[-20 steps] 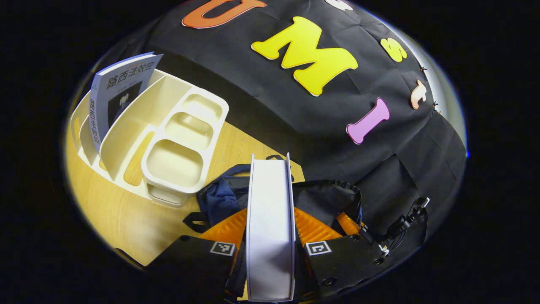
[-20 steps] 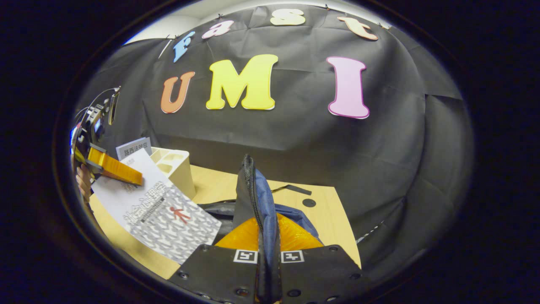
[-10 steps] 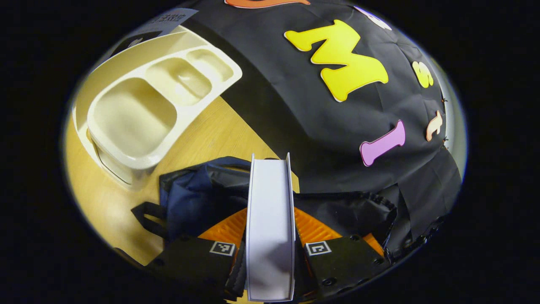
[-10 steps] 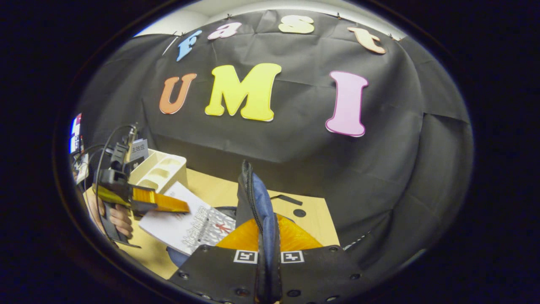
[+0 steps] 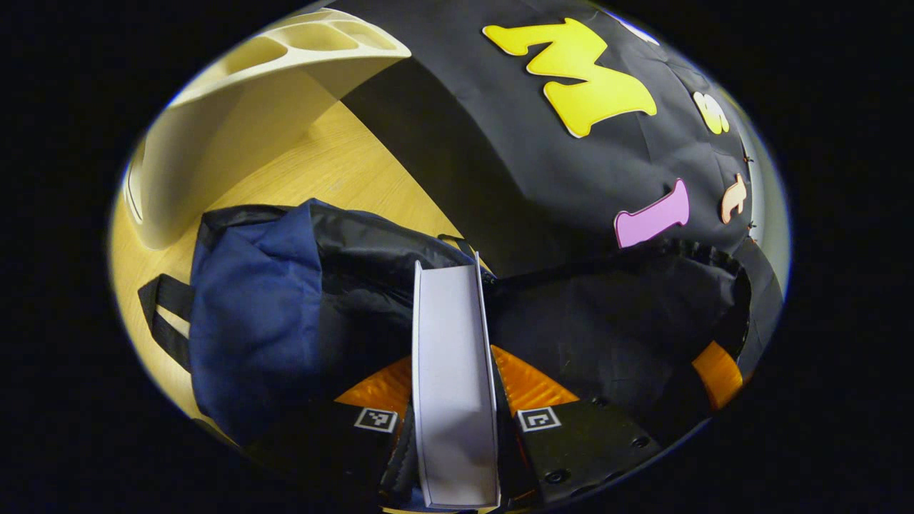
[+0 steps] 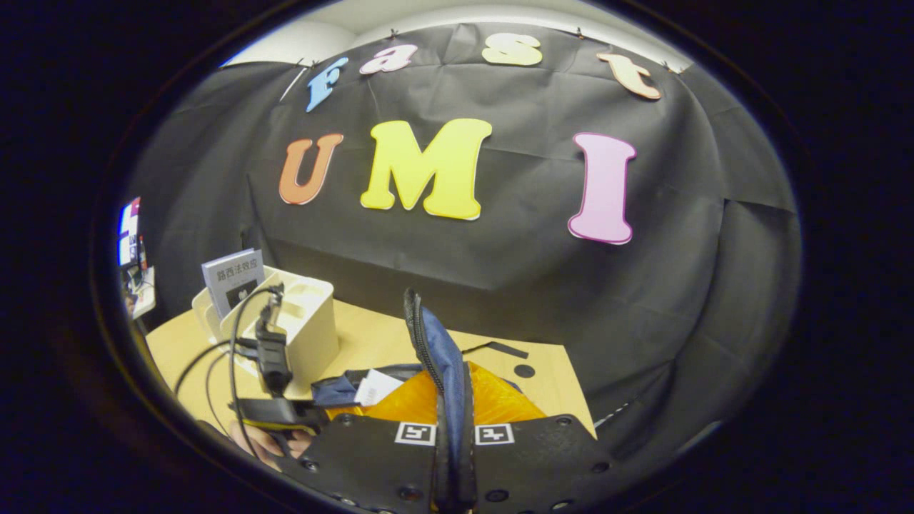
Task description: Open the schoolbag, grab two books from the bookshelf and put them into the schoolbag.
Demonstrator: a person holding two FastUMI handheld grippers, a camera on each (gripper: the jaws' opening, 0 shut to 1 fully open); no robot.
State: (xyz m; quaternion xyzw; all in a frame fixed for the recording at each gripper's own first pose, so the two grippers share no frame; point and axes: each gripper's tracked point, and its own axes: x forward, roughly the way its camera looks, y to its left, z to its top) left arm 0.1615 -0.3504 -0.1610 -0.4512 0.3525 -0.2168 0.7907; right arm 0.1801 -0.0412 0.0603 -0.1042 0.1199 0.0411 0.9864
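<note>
Book [image 5: 451, 371] far end hidden inside bag [image 5: 285, 307]; shelf [image 5: 235, 121] cut off upper left; second book [image 6: 232, 280] cover too small to read.

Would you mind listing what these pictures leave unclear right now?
- Left gripper view: the schoolbag's inside is dark, and the held book hides its opening.
- Right gripper view: the book is mostly hidden behind the bag flap.
- Right gripper view: the shelf book's cover is too small to make out.
</note>
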